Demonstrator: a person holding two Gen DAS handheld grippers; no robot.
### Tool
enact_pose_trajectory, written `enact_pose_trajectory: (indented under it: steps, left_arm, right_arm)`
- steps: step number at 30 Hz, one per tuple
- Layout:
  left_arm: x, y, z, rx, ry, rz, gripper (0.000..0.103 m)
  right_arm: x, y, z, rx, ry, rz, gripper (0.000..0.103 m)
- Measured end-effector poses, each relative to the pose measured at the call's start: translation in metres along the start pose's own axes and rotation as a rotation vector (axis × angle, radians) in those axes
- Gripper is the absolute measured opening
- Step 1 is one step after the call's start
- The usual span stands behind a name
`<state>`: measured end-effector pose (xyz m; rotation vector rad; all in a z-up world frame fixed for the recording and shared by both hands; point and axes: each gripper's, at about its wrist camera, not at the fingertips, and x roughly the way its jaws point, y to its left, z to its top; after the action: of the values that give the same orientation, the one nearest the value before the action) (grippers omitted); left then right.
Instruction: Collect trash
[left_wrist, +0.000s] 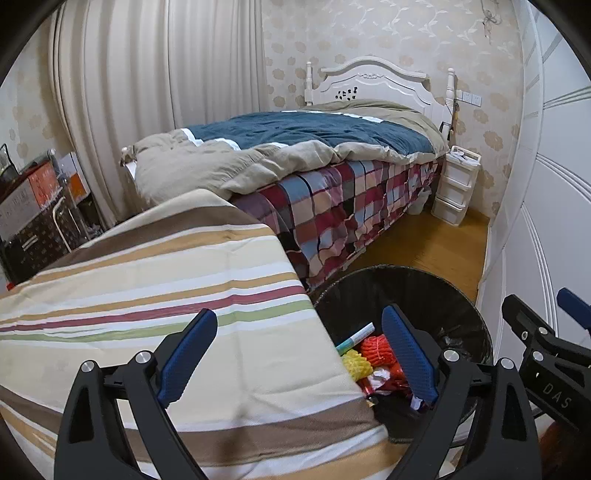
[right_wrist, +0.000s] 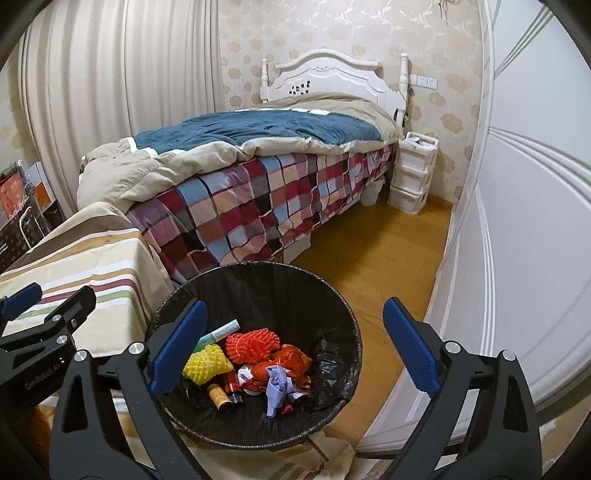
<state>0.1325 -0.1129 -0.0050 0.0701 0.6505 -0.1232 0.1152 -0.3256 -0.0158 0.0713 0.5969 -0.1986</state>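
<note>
1. Only the right wrist view is showing the whole black-lined trash bin (right_wrist: 258, 354), at 6 o'clock, holding a yellow foam net (right_wrist: 207, 363), an orange foam net (right_wrist: 251, 343), a crumpled purple glove (right_wrist: 277, 387), a small bottle (right_wrist: 219, 397) and a white-green tube (right_wrist: 219, 334).
2. Meanwhile the left wrist view is showing mostly the striped cloth (left_wrist: 166, 280), which is hiding half the bin (left_wrist: 406, 291).
3. Both the left gripper (left_wrist: 299, 354) and the right gripper (right_wrist: 293, 347) are standing released, grasping nothing.
4. Lettering "DAS" is showing at 4 o'clock in the left view; "GenROBOT.AI" is reading at 9 o'clock in the right.
</note>
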Motion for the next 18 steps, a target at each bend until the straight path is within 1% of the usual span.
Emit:
enact_pose_trajectory:
  steps: [5,8,15,18]
  left_arm:
    - [-0.016,0.007,-0.002,-0.01,-0.011,0.003,0.091]
    - [-0.027,0.014,-0.005,-0.034,-0.017,0.009,0.092]
    - [-0.054,0.021,-0.018,-0.018,-0.032,0.025,0.093]
    - [-0.07,0.028,-0.024,-0.03,-0.038,0.025,0.093]
  right_arm:
    - [-0.019,0.002,-0.003,0.008,-0.023,-0.008,0.096]
    - [-0.032,0.004,-0.006,0.018,-0.044,-0.013,0.098]
    - [-0.059,0.012,-0.013,-0.007,-0.049,-0.008,0.098]
    - [-0.073,0.017,-0.017,-0.019,-0.055,0.003,0.098]
